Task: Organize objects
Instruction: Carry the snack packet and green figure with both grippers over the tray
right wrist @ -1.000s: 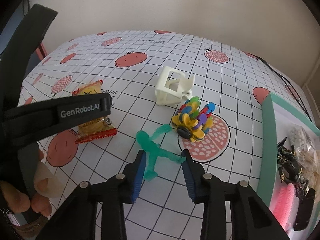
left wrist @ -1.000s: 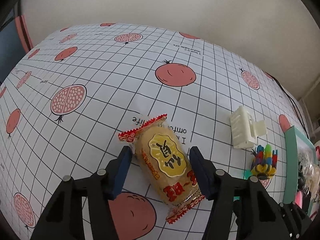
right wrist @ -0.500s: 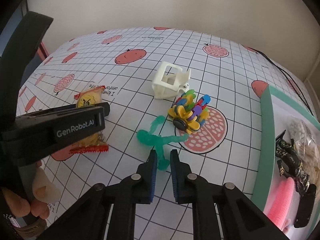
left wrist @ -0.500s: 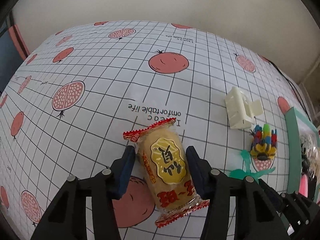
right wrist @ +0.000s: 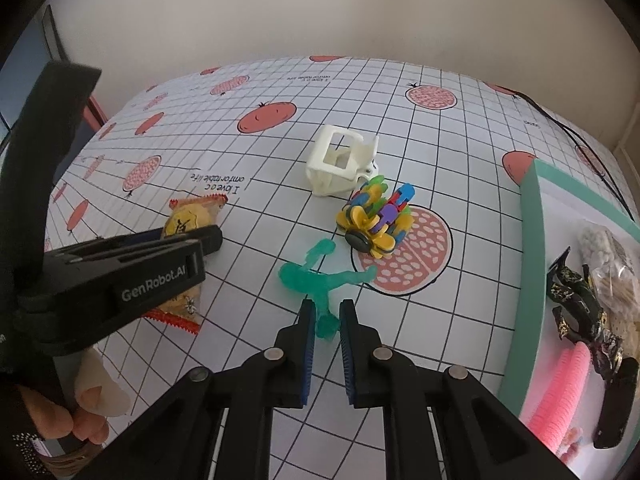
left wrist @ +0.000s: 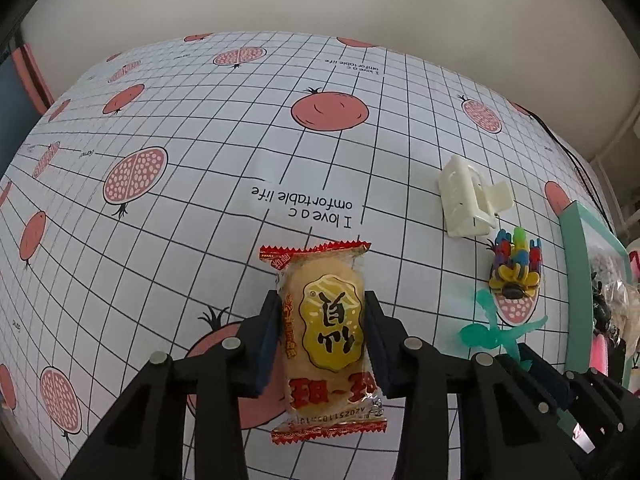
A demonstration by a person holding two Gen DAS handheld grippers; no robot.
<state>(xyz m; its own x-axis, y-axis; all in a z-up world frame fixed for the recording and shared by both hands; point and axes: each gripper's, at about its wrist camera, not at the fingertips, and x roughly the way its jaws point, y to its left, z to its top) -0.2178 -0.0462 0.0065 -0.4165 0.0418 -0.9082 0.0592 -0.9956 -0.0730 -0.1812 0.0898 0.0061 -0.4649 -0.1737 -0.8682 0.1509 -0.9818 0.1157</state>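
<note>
The cloth on the surface [left wrist: 280,128] bore the printed line "I love a comfortable life", seen upside down. The left tongs [right wrist: 160,276] carried the brand "GenRobot.AI" in white. The snack packet [left wrist: 326,332] showed large Chinese characters on a yellow badge.

Both grippers are matte black plastic, with silver round screws on their angular finger arms and ribbed blue pads inside. The left gripper [right wrist: 188,236], at nine o'clock in the right view, carries white "GenRobot.AI" lettering.

Pomegranate-printed grid tablecloth [left wrist: 200,128], green figure [right wrist: 320,280]
</note>
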